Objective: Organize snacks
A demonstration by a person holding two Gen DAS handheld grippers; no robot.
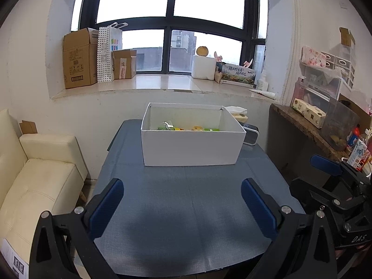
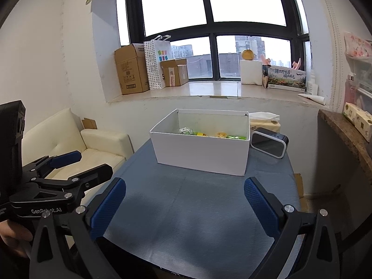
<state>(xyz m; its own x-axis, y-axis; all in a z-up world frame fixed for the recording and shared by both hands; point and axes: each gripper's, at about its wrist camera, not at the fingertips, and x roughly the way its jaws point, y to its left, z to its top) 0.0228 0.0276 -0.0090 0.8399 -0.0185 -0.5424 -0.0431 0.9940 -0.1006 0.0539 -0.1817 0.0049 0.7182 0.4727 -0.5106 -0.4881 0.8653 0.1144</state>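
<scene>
A white open box (image 1: 190,147) stands at the far side of the blue table (image 1: 181,209); it also shows in the right wrist view (image 2: 202,154). Several green, yellow and orange snack packets (image 1: 186,128) lie inside it, seen too in the right wrist view (image 2: 209,134). My left gripper (image 1: 182,195) is open and empty above the table's near part, well short of the box. My right gripper (image 2: 184,194) is open and empty, to the right of the left one. Each gripper shows at the edge of the other's view.
A black speaker (image 2: 269,141) and a tissue box (image 2: 265,122) sit right of the box. A cream sofa (image 1: 39,176) stands left of the table. A counter (image 1: 309,125) with cartons is at the right. Cardboard boxes (image 1: 80,59) line the window sill.
</scene>
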